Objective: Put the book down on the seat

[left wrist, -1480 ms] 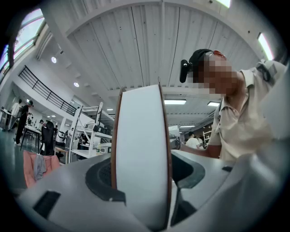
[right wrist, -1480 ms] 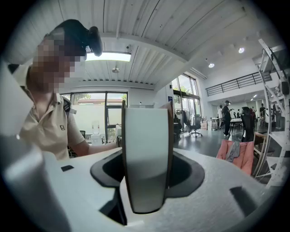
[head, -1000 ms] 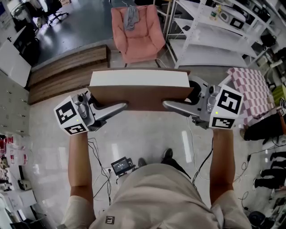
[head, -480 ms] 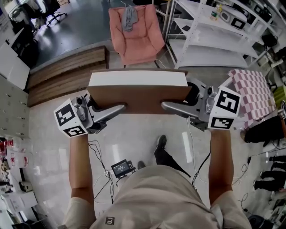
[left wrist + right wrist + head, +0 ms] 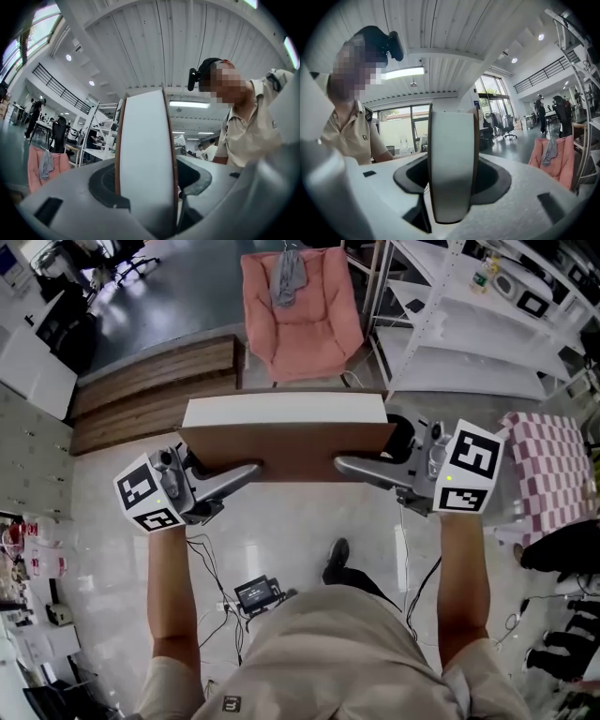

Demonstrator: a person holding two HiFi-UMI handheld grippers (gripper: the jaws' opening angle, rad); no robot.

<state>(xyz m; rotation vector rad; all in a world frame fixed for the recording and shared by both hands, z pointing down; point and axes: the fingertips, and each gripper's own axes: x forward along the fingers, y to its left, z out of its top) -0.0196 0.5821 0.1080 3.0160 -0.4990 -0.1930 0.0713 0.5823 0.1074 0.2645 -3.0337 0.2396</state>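
Book (image 5: 286, 437) sits mid-frame in the head view, thick, with a brown cover and a white page block. No print on it can be read. It is off the floor, carried between the two tongs. Its white page edge is toward the top of the frame and the brown cover is toward the person.

Left gripper (image 5: 246, 471) clamps the book's left end and right gripper (image 5: 352, 465) clamps its right end. In the left gripper view the page block (image 5: 145, 164) fills the gap, with the jaws pressed on the brown covers either side. The right gripper view shows the same (image 5: 452, 164), so both sets of jaws are fairly wide and closed on the book.

Cubes on both grippers carry black-and-white square markers with no letters. A small logo on the person's clothing (image 5: 230, 701) is too small to read.

Seat is a pink armchair (image 5: 319, 329) at top centre, straight above the book in the frame and well apart from it. A grey cloth (image 5: 288, 277) is draped over its back.

- **Upper right:** white shelf rack (image 5: 469, 334).
- **Right edge:** pink checked cloth (image 5: 553, 465).
- **Left of the chair:** wooden step (image 5: 155, 395).
- **Lower centre:** small device with cables (image 5: 258, 592) on the shiny floor, near the person's shoe (image 5: 337, 561).
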